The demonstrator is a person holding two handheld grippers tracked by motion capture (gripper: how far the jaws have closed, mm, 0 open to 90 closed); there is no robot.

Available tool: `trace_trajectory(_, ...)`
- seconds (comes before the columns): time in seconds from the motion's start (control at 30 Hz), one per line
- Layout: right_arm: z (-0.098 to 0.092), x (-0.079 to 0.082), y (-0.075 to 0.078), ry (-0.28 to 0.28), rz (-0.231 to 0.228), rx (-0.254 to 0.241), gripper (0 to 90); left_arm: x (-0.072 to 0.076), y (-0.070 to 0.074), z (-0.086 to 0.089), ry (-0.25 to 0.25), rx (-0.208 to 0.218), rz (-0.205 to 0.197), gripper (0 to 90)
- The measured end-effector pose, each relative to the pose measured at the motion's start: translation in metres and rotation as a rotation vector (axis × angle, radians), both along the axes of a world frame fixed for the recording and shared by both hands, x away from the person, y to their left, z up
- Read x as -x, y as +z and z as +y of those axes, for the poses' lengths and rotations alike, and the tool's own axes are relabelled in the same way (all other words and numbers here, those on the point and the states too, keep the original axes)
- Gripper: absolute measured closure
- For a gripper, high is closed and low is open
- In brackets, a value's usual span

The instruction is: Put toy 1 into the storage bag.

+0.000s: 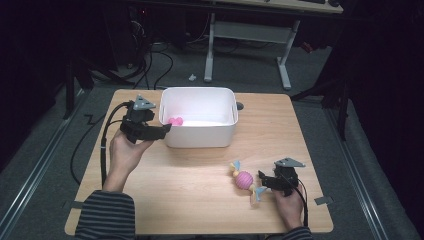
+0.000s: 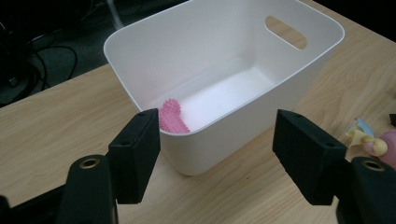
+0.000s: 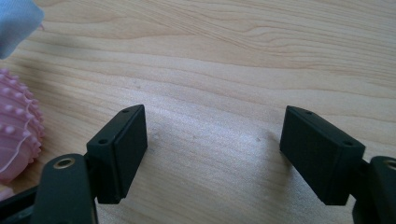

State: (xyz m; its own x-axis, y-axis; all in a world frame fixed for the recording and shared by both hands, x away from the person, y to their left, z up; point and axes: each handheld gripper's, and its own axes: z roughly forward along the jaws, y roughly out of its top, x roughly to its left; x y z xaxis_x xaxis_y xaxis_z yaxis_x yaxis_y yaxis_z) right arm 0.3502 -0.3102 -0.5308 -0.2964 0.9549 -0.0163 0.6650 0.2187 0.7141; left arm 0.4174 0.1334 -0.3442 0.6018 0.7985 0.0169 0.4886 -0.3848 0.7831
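Note:
A white plastic bin stands at the table's far middle, and a pink spiky toy lies inside by its left wall. My left gripper is held open just outside that left wall, with nothing between its fingers. In the left gripper view the bin and the spiky toy lie straight ahead of the left gripper. A candy-shaped toy with a pink spiked ball and blue and yellow ends lies near the front right. My right gripper sits open just right of it, holding nothing. In the right gripper view the right gripper faces bare wood, with the ball at the left.
The wooden table has bare wood around the bin and toy. Beyond its far edge are a grey carpet, cables and a white desk frame. A person's hands and striped sleeve come in from the front edge.

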Motion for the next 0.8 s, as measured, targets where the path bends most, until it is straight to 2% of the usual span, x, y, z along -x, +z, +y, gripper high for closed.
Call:
trace_trajectory(0.6, 0.000, 0.000, 0.000, 0.001, -0.001, 0.001, 23.1, 0.019, -0.025, 0.027, 0.033, 0.070, 0.025, 31.9)
trace_trajectory(0.73, 0.000, 0.000, 0.000, 0.000, -0.001, 0.001, 23.1, 0.022, -0.035, 0.031, 0.045, 0.066, 0.038, 32.7)
trace_trajectory(0.8, 0.000, 0.000, 0.000, 0.000, -0.001, 0.001, 23.1, 0.024, -0.043, 0.034, 0.048, 0.077, 0.052, 32.8)
